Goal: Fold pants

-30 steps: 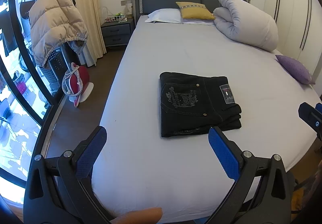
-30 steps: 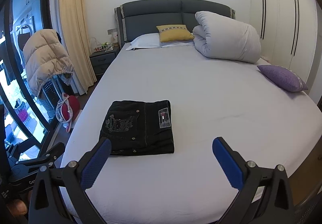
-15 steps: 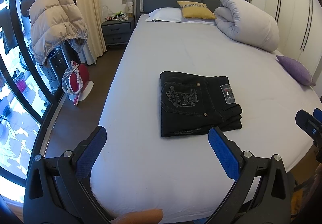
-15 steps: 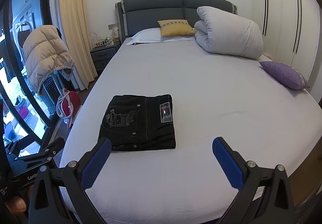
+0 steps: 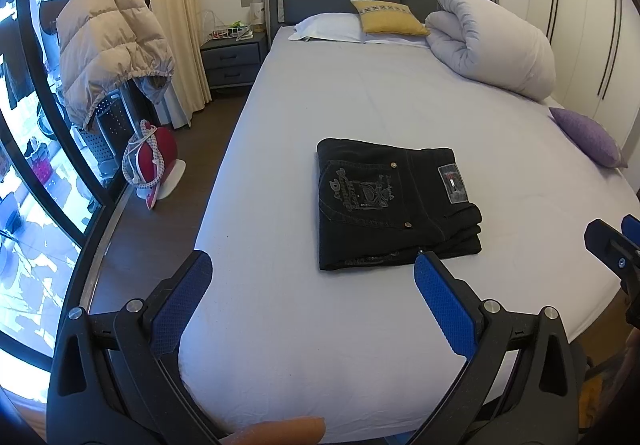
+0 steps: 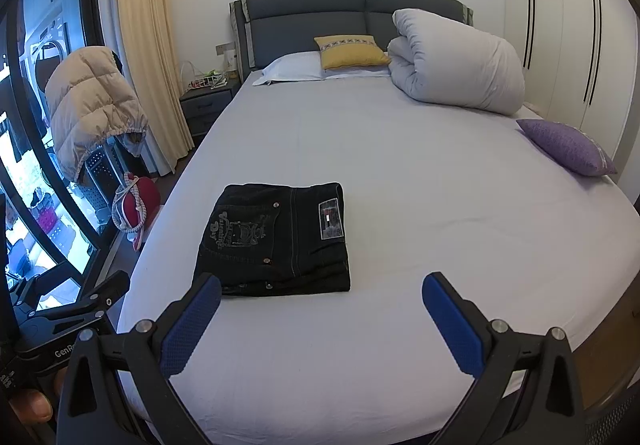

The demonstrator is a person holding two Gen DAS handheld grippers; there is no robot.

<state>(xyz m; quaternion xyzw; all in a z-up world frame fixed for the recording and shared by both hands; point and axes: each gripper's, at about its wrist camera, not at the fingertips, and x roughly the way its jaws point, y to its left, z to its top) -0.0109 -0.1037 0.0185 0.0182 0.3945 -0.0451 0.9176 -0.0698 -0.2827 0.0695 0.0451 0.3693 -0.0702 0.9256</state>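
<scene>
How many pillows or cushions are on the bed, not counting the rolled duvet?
3. A white pillow lies flat at the headboard, a yellow cushion leans beside it, and a purple cushion sits at the bed's right edge. The rolled duvet may hide others.

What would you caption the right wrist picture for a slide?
Black pants lie folded on the bed; the open right gripper hovers empty at its foot.
</scene>
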